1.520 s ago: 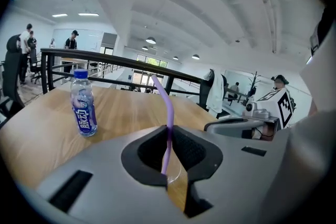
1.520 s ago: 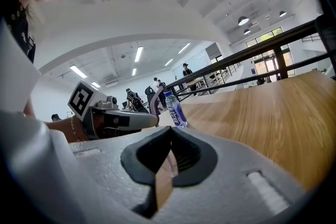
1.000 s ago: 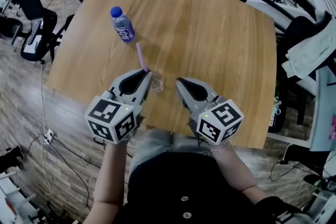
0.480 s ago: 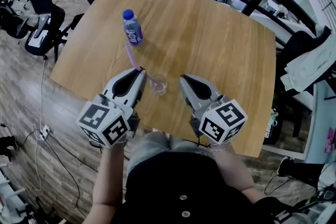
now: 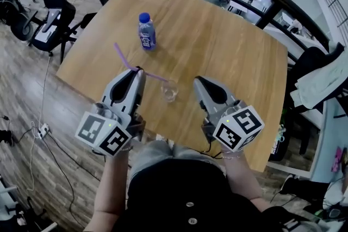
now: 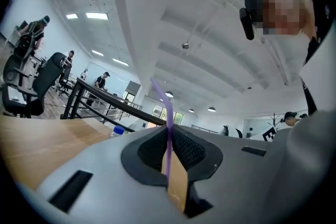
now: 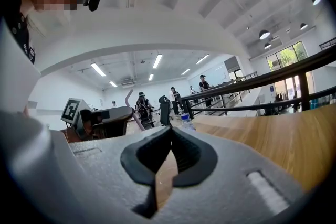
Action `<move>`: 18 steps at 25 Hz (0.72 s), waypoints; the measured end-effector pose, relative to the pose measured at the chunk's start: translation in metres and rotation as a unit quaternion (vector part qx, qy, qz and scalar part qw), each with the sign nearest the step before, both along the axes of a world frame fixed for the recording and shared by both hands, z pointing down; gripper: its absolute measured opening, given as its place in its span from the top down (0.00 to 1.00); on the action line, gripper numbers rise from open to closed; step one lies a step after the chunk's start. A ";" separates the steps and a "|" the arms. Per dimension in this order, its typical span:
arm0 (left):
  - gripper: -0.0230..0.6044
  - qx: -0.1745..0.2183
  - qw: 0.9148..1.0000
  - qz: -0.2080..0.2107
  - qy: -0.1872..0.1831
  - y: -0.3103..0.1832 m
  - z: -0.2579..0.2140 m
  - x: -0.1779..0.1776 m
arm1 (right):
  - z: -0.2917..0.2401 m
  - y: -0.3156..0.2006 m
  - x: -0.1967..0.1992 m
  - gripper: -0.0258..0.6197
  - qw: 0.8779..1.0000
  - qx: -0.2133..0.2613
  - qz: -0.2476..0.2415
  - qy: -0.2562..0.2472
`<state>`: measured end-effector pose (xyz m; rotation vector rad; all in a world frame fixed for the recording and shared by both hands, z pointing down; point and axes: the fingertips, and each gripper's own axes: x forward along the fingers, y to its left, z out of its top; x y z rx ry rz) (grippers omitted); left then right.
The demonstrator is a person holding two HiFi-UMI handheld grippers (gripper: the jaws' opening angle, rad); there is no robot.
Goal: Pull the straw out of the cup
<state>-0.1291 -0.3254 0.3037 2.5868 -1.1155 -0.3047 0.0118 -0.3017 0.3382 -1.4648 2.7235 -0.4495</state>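
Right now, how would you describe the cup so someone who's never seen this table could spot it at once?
Start at the wooden table, then go to its near edge, where the left gripper and the right gripper reach in. Between their tips stands the cup: small and clear, unlike the taller blue-capped bottle farther in and the purple straw clamped in the left gripper.

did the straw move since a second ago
Yes. The straw, clamped in the left gripper, has swung left, away from the cup; its top now sits left of the bottle, not beneath it.
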 end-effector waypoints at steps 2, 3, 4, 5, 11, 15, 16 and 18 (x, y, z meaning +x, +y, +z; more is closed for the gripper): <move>0.89 0.019 1.000 -0.019 0.013 0.003 -0.008 -0.009 | -0.004 0.000 -0.003 0.96 1.000 0.005 -0.003 0.000; 0.89 0.028 0.999 -0.027 0.020 0.005 -0.012 -0.013 | -0.006 0.000 -0.004 0.96 1.000 0.008 -0.005 -0.001; 0.89 0.036 0.998 -0.033 0.028 0.007 -0.016 -0.016 | -0.008 0.001 -0.006 0.96 1.000 0.011 -0.007 -0.001; 0.89 0.042 0.998 -0.037 0.036 0.008 -0.020 -0.020 | -0.011 0.000 -0.008 0.96 1.000 0.014 -0.008 -0.003; 0.89 0.070 0.993 -0.067 0.063 0.015 -0.036 -0.039 | -0.029 0.001 -0.023 0.96 0.999 0.037 -0.025 -0.006; 0.89 0.081 0.990 -0.081 0.087 0.021 -0.042 -0.049 | -0.039 0.002 -0.030 0.96 0.998 0.053 -0.035 -0.003; 0.90 0.081 0.989 -0.084 0.094 0.022 -0.042 -0.051 | -0.040 0.002 -0.032 0.96 0.998 0.054 -0.037 -0.004; 0.89 0.077 0.987 -0.089 0.110 0.024 -0.041 -0.054 | -0.038 0.002 -0.034 0.96 0.998 0.051 -0.041 -0.004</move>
